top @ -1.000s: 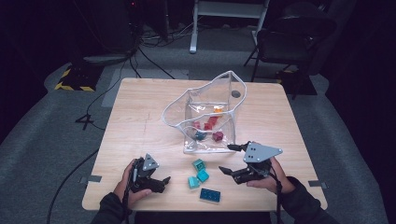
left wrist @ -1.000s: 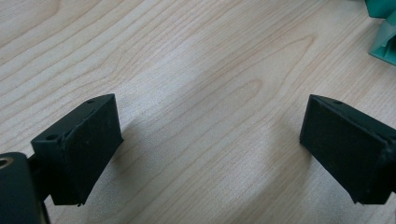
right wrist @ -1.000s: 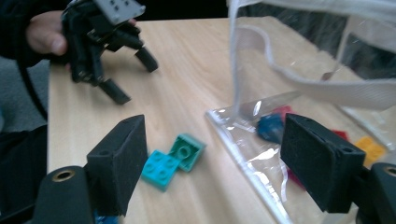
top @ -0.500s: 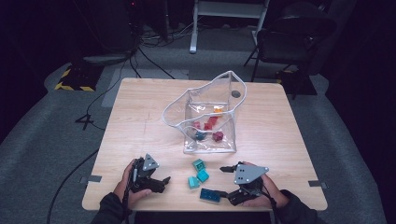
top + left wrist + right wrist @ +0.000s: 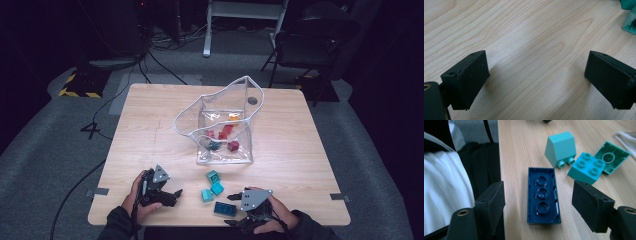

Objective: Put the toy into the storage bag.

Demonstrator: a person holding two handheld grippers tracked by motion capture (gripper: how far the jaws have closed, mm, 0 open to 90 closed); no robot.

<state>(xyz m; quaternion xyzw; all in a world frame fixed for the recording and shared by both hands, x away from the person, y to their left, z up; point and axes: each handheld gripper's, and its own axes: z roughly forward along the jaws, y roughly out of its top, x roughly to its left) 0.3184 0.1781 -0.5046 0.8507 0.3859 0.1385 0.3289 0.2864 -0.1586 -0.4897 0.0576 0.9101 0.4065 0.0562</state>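
Left gripper is resting near the table's front-left corner, its matte black jaws standing apart over bare wood grain, gripping nothing. Right gripper, near the front edge, is straddling the dark blue brick, a glossy oblong plastic piece lying hollow side up; its jaws, wide apart, have just been closing without touching it. Beyond are lying three teal bricks, one wedge-shaped.
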